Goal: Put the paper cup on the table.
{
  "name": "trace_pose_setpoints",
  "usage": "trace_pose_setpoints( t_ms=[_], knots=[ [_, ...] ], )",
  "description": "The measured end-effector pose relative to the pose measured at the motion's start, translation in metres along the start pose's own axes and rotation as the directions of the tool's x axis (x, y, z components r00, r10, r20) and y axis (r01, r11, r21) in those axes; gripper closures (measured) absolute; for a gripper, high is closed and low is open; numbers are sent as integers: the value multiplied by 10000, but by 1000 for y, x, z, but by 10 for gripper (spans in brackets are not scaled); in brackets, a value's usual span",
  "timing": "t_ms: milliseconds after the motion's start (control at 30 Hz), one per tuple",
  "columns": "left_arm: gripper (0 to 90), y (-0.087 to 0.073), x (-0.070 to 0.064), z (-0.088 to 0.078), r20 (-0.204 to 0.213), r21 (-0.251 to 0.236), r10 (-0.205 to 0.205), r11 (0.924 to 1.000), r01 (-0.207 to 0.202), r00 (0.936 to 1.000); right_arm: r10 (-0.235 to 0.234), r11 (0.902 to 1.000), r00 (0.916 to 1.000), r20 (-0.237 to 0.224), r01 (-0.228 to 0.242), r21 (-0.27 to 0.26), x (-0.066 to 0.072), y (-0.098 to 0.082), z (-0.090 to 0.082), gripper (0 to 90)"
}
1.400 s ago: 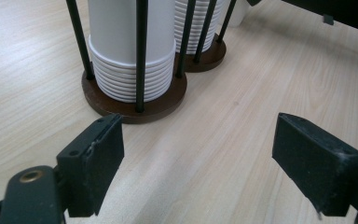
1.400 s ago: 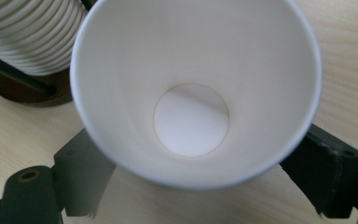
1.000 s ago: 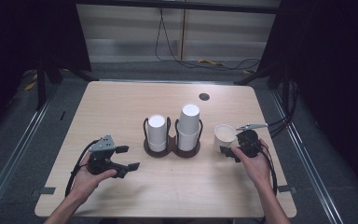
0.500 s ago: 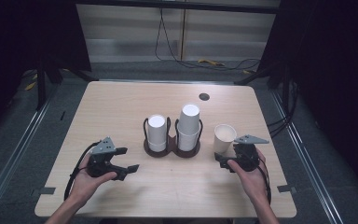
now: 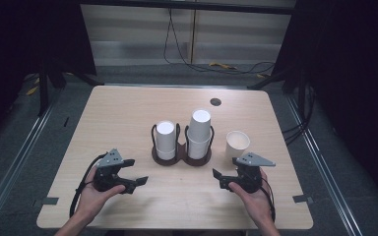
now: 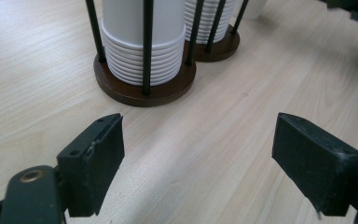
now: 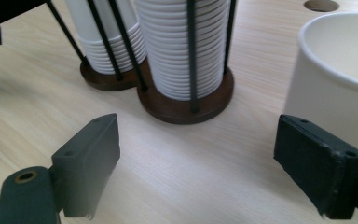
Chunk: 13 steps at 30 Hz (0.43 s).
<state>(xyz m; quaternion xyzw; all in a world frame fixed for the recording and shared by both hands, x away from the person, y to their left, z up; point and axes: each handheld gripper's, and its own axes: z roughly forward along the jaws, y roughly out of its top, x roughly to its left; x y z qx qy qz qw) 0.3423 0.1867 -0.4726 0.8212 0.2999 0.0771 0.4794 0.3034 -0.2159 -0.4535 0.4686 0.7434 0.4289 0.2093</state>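
High view: single white paper cup [image 5: 237,144] upright, open mouth up, apparently empty, on table [image 5: 128,113] right of two-post cup holder [image 5: 182,153] with stacked cups; right gripper [image 5: 224,179] just below it, jaws spread, nothing held; left gripper [image 5: 135,182] likewise released.
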Motion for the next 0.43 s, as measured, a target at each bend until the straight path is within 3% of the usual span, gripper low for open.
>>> trace_pose_setpoints(
  t_ms=[67, 133, 200, 433],
  knots=[
    [169, -3, -2, -1, -121, -65, 91, 9999, -91, 9999, -135, 9999, 9998, -111, 135, -35, 6, -3, 3, 150],
    [170, -5, -1, -1, 20, -133, -116, 9998, 117, 9999, -192, 9997, 9990, -404, 187, -123, 11, -7, 7, 150],
    [168, -8, -2, -1, 22, -73, -64, 10000, 64, 10000, -437, 9990, 9976, -542, 437, -13, 16, -9, 10, 150],
    [168, -13, -1, -1, -10, -63, -119, 9999, 119, 9999, -493, 9983, 9951, -853, 518, 272, 21, -16, 18, 148]
  ],
)
